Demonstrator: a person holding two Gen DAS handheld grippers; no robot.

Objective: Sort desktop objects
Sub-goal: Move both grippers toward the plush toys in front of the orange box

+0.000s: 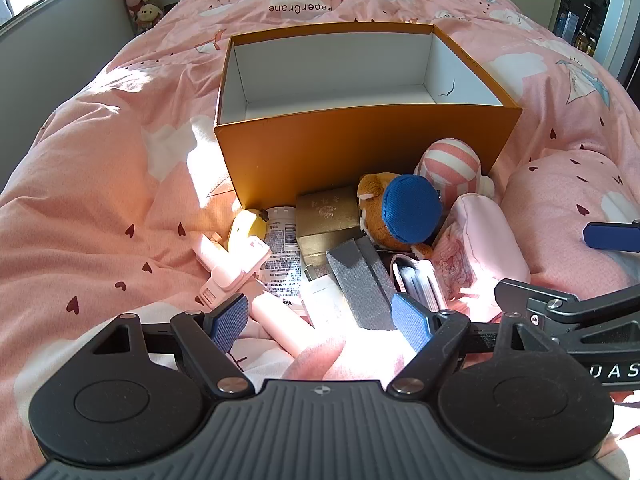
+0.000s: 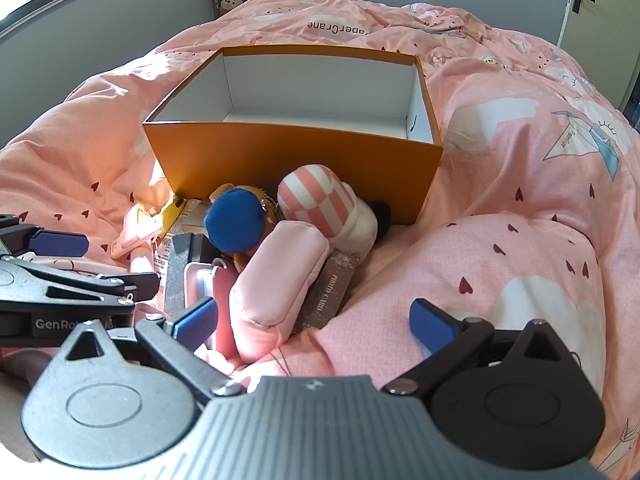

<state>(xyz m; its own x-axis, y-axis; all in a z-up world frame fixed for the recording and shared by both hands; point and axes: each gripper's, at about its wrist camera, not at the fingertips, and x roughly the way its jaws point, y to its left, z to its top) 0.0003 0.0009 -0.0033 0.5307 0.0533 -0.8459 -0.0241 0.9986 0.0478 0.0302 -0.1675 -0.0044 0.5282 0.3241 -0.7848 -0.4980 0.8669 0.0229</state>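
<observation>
- Left wrist view: left hand-held gripper (image 1: pixel 322 322) spread wide, nothing between the pads, low over the bed (image 1: pixel 100 184).
- Just ahead of its tips: grey block (image 1: pixel 362 284), white tube (image 1: pixel 282 254) with printed label, pink clip gadget (image 1: pixel 234 268), gold box (image 1: pixel 326 222). Yellow item (image 1: pixel 246 226) ahead-left, partly hidden.
- Ahead-right: plush with blue cap (image 1: pixel 400 212), striped plush (image 1: pixel 450 166), pink pouch (image 1: pixel 484 244).
- Orange box (image 1: pixel 360 152) stands beyond the pile, open top, white inside, nothing visible in it.
- Count here: one orange box, two plush toys, one pouch, one tube, one grey block, one gold box.
- Right wrist view: right hand-held gripper (image 2: pixel 314 324) also spread wide, gripping nothing. Pink pouch (image 2: pixel 276 280) lies just ahead-left of centre, close to its left pad; a brown card case (image 2: pixel 332 292) is wedged under the pouch.
- Striped plush (image 2: pixel 320 204) and blue-capped plush (image 2: pixel 236 220) lie further ahead, against the orange box (image 2: pixel 296 160) wall.
- The other hand-held gripper shows at far left, near.
- Risk (judgement): items overlap; lifting one may drag a neighbour. Soft quilt gives under pressure, so pads may pinch fabric. The two tools sit close and could collide.
</observation>
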